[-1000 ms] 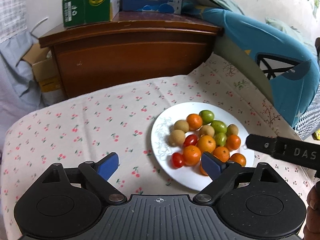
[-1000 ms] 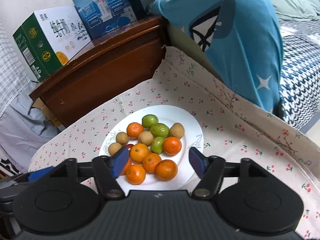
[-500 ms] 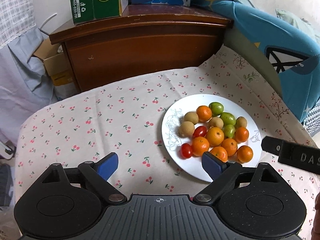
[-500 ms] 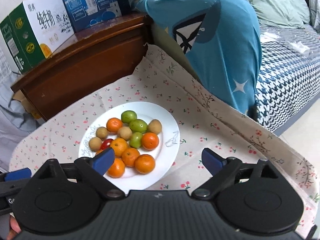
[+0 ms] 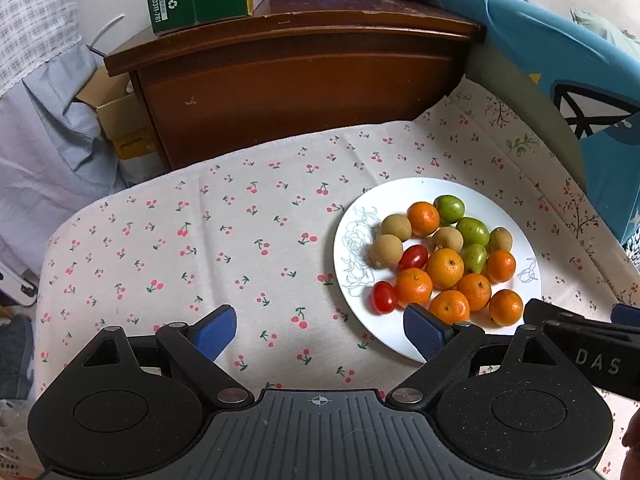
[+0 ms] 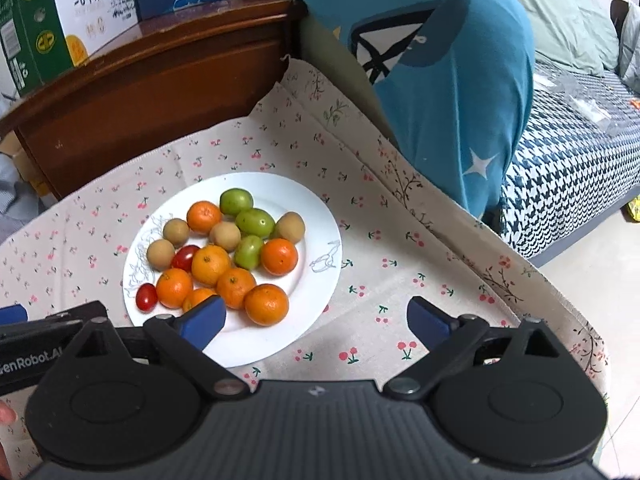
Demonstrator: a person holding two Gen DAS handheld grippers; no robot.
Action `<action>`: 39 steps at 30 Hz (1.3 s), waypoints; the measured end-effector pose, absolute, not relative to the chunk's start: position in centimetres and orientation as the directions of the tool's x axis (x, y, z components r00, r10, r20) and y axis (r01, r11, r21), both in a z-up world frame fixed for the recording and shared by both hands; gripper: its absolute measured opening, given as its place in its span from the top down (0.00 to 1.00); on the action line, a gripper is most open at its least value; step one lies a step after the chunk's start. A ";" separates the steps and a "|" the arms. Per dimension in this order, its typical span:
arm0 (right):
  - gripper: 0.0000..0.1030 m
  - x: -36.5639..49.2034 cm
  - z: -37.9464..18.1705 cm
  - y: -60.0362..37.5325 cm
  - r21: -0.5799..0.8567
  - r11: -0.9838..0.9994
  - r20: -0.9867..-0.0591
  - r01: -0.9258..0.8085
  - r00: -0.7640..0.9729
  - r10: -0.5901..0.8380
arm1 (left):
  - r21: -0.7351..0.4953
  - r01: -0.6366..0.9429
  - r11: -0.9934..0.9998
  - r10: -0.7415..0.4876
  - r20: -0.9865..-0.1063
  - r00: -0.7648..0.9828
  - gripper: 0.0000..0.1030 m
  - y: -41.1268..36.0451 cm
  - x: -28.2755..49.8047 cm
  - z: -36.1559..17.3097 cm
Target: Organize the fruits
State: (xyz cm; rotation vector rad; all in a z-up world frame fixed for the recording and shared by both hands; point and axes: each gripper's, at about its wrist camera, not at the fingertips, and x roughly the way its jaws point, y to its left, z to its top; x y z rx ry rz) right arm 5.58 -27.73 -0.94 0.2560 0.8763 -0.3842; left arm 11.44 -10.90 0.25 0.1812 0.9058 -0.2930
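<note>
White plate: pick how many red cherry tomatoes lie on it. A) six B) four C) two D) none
C: the white plate carries just two red cherry tomatoes, one among the oranges and one at the pile's near-left edge.

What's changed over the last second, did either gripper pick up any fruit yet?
No. The right gripper has just been opening its jaws wide, nothing between them. The left gripper stayed open and empty. The fruit on the white plate hasn't moved.
</note>
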 end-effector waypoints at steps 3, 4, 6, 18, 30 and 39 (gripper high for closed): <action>0.06 5.8 -1.2 -27.5 0.039 0.903 -0.789 0.428 0.567 -0.235 | 0.052 0.323 0.945 -0.154 -0.800 0.580 0.11 -11.2 11.6 -0.1; 0.06 5.9 -1.3 -27.4 0.036 0.903 -0.791 0.428 0.564 -0.236 | 0.054 0.322 0.945 -0.151 -0.801 0.579 0.11 -11.2 11.6 -0.2; 0.06 6.0 -1.4 -27.3 0.032 0.903 -0.793 0.428 0.561 -0.237 | 0.058 0.317 0.947 -0.144 -0.803 0.578 0.11 -11.2 11.7 -0.5; 0.06 6.6 -2.2 -27.2 0.012 0.908 -0.801 0.419 0.548 -0.242 | 0.087 0.303 0.949 -0.107 -0.815 0.570 0.11 -11.3 12.3 -1.4; 0.06 7.0 -2.5 -27.1 0.002 0.911 -0.805 0.412 0.541 -0.243 | 0.092 0.295 0.951 -0.095 -0.821 0.563 0.11 -11.3 12.6 -1.9; 0.06 6.8 -2.4 -27.1 0.014 0.914 -0.806 0.407 0.546 -0.231 | 0.100 0.296 0.950 -0.092 -0.816 0.571 0.11 -11.3 12.4 -1.6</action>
